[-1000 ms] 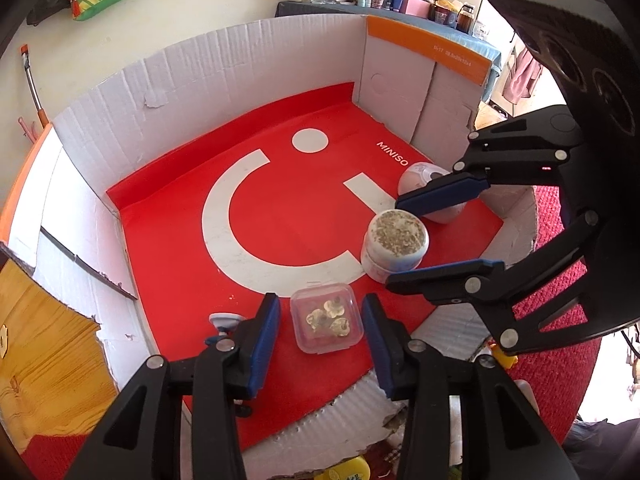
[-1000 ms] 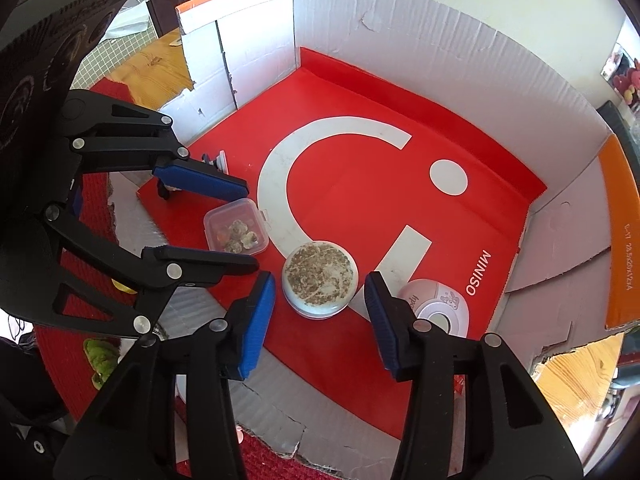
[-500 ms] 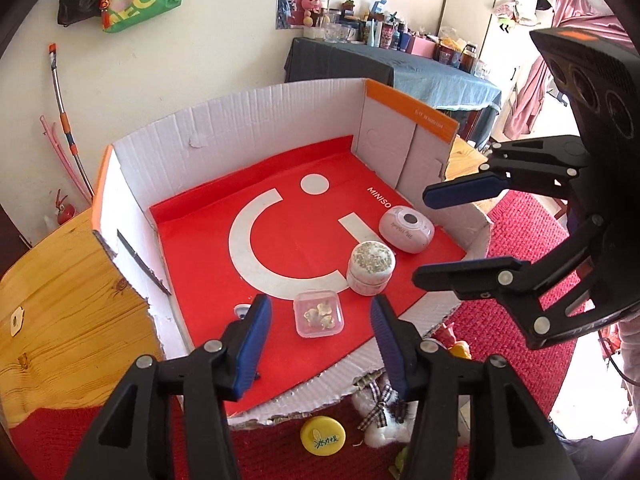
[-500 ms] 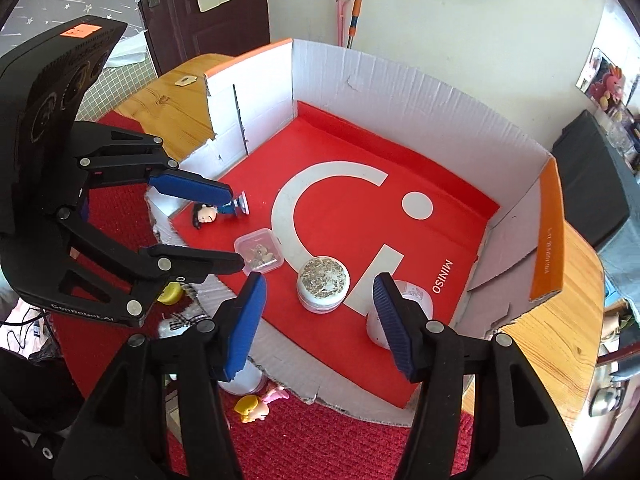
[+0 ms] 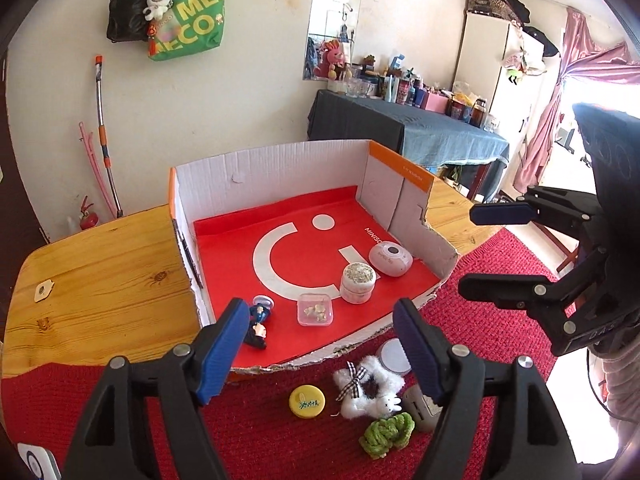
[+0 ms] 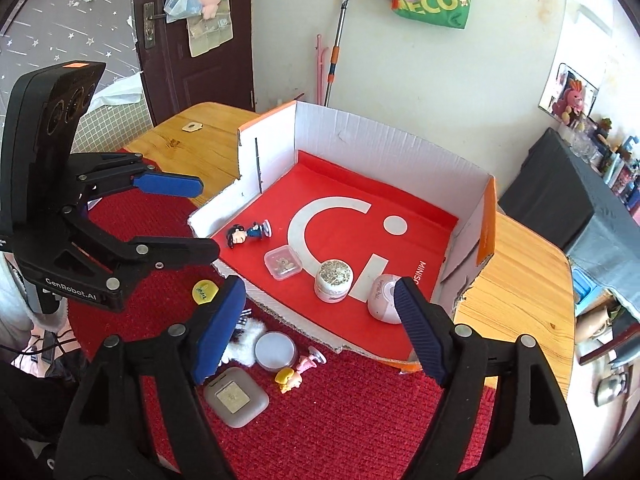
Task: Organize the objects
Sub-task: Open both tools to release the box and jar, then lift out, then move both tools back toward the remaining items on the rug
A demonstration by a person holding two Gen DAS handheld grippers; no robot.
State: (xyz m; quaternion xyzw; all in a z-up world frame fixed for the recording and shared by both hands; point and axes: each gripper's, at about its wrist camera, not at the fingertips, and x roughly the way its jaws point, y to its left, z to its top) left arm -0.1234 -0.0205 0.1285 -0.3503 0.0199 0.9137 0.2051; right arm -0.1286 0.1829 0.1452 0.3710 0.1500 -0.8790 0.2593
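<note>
A cardboard box [image 5: 280, 168] with a red floor stands on the table. In it lie a clear small case [image 5: 315, 309] of trinkets, a round white jar [image 5: 357, 282], a pale dome device [image 5: 390, 258] and a toppled figurine [image 5: 258, 320]. My left gripper [image 5: 320, 308] hangs above the box's torn front edge, jaws opening, nothing between them. My right gripper [image 6: 320, 286] is beside it, high over the jar [image 6: 334, 280] and the dome device [image 6: 382, 300], jaws also opening and empty. Each gripper shows in the other's view: right gripper [image 5: 480, 250], left gripper [image 6: 208, 216].
On the red mat [image 5: 500, 340] before the box lie a yellow disc [image 5: 307, 401], a white plush [image 5: 368, 386], a green knitted piece [image 5: 387, 434], a round lid [image 6: 275, 351], a grey square case [image 6: 236, 396] and a small doll [image 6: 296, 372]. Wooden tabletop [image 5: 100, 280] flanks the box.
Both grippers have drawn back and risen away from the box floor, and their jaws have spread wider. The clear case and the jar stay where they were on the red floor.
</note>
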